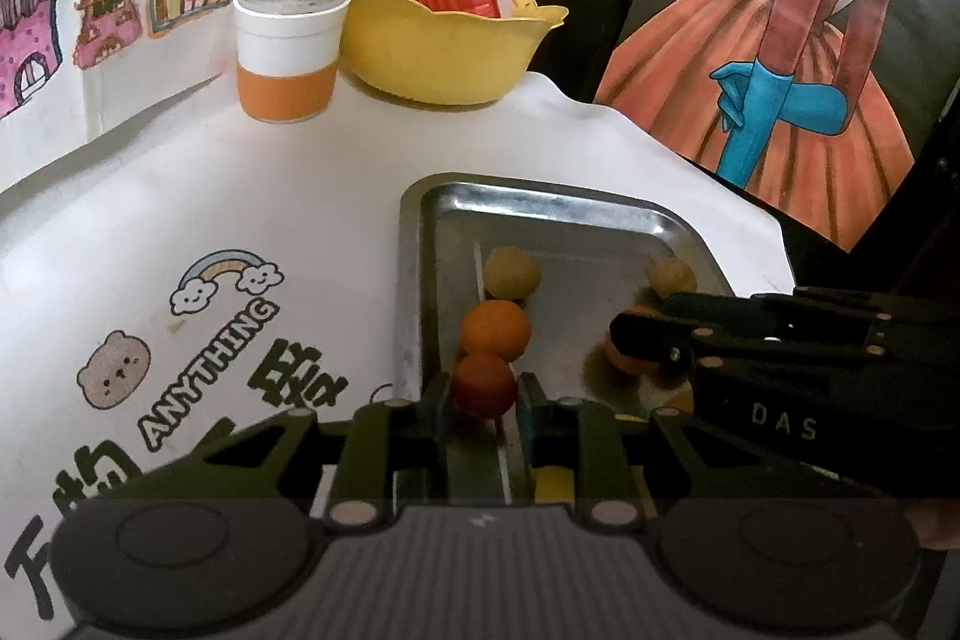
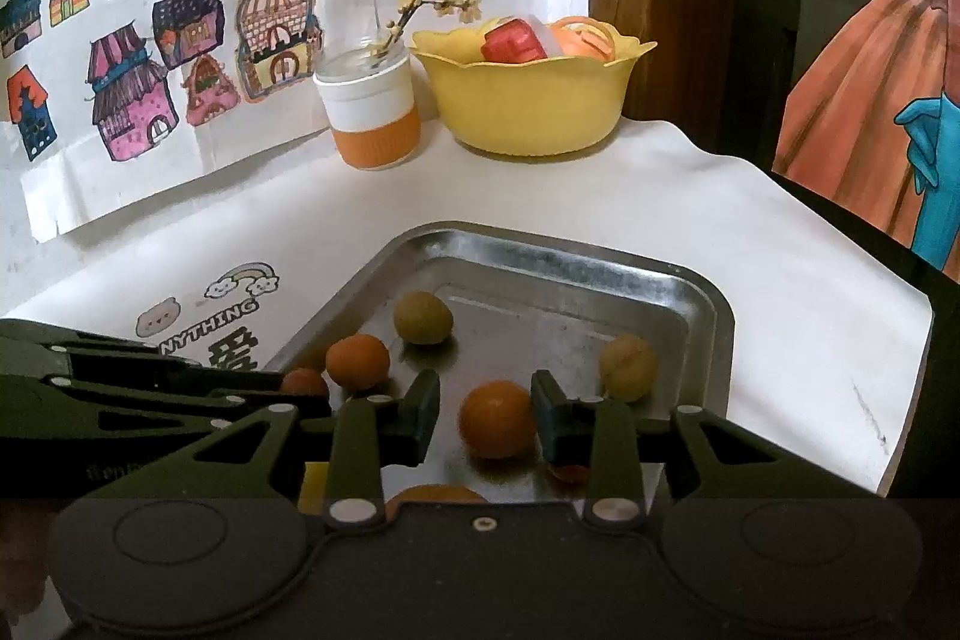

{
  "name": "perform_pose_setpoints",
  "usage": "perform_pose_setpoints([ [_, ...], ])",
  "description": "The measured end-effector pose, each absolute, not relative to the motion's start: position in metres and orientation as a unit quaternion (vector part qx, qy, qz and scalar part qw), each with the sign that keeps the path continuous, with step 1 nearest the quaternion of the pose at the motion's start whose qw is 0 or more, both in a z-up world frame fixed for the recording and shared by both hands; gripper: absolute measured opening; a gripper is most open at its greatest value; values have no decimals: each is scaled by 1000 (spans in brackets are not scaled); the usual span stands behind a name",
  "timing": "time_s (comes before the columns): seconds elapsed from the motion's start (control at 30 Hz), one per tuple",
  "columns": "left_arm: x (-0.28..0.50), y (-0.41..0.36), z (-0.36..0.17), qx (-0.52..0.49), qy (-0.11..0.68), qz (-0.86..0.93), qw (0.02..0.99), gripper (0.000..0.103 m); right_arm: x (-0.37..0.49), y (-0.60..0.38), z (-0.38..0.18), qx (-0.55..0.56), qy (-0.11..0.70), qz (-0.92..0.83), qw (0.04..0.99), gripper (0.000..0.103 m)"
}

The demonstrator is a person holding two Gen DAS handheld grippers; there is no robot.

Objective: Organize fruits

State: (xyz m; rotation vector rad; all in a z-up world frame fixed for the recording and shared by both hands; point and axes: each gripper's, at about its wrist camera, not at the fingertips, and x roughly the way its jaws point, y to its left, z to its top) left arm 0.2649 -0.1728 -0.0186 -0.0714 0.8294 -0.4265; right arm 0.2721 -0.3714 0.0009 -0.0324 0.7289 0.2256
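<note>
A metal tray (image 1: 414,280) (image 2: 708,298) lies on the white cloth and holds several small round fruits. In the left wrist view, a red fruit (image 1: 483,383), an orange fruit (image 1: 495,329) and a yellow-green fruit (image 1: 512,272) stand in a line along the tray's left side. My left gripper (image 1: 483,400) has its fingers on both sides of the red fruit, which rests on the tray. My right gripper (image 2: 485,415) is open around an orange fruit (image 2: 498,419) lying on the tray, with gaps on both sides. Another yellow fruit (image 2: 628,365) lies at the right.
A yellow bowl (image 1: 444,52) (image 2: 528,100) with a red item stands at the back, beside an orange-and-white jar (image 1: 288,46) (image 2: 372,106) with twigs. Children's drawings hang on the wall at left. The table edge drops off at right by a painting (image 1: 798,58).
</note>
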Motion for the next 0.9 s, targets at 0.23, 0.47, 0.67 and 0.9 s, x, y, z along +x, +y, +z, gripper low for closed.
perform_pose_setpoints([
  [0.23, 264, -170, -16, -39, 396, -203, 895, 29, 268, -376, 6, -5, 341, 103, 934, 51],
  [0.47, 261, -167, -7, -43, 378, -191, 905, 50, 266, -380, 12, 3, 328, 96, 940, 66],
  [0.67, 258, -161, -1, -40, 366, -174, 913, 67, 262, -382, 16, 12, 321, 92, 942, 79],
  [0.9, 253, -149, 5, -39, 349, -146, 925, 90, 258, -385, 19, 30, 317, 86, 944, 91],
])
